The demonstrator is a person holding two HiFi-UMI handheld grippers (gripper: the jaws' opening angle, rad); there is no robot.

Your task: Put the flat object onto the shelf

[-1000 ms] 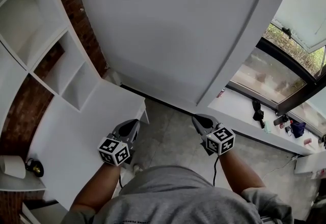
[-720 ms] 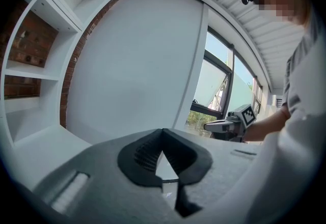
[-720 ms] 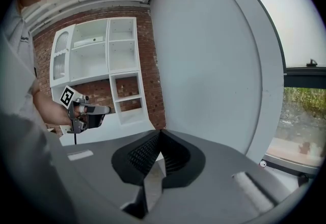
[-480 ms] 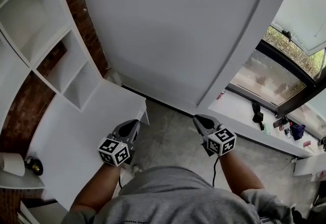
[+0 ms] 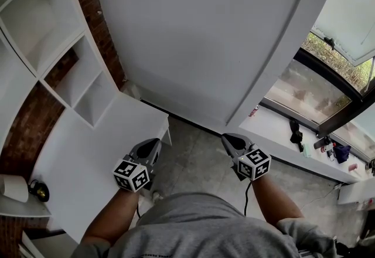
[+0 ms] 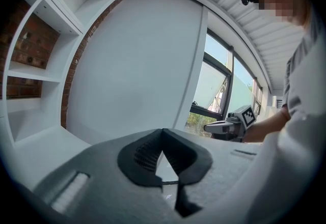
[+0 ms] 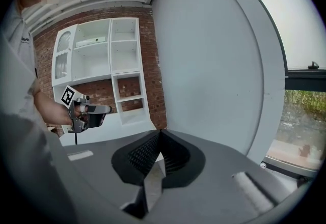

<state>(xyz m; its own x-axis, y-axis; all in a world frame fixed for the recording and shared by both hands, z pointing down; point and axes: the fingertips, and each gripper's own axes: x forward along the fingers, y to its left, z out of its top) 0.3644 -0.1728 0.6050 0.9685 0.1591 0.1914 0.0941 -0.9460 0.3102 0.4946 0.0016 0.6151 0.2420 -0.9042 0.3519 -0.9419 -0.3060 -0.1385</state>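
Shelf unit (image 5: 58, 57), far left: the compartments the head view shows look bare, so by our read nothing is placed yet. In the right gripper view one upper bay has something ribbed in it, too small to identify.

White table (image 5: 82, 157) below it is bare. There's only a paper roll (image 5: 14, 190) and a small dark item (image 5: 40, 192) on a ledge at its left.

Left gripper (image 5: 154, 144): jaws together, nothing between them, near the table's right edge.

Right gripper (image 5: 228, 139): jaws together, empty, over the floor, well apart from the left one.

Window sill (image 5: 269, 125), right: small clutter, unreadable.

Flat object: we can't pick it out in any view. It's not in either tool and not on the table.

Our call: task is at zero. Locate, grasp and place all remain.
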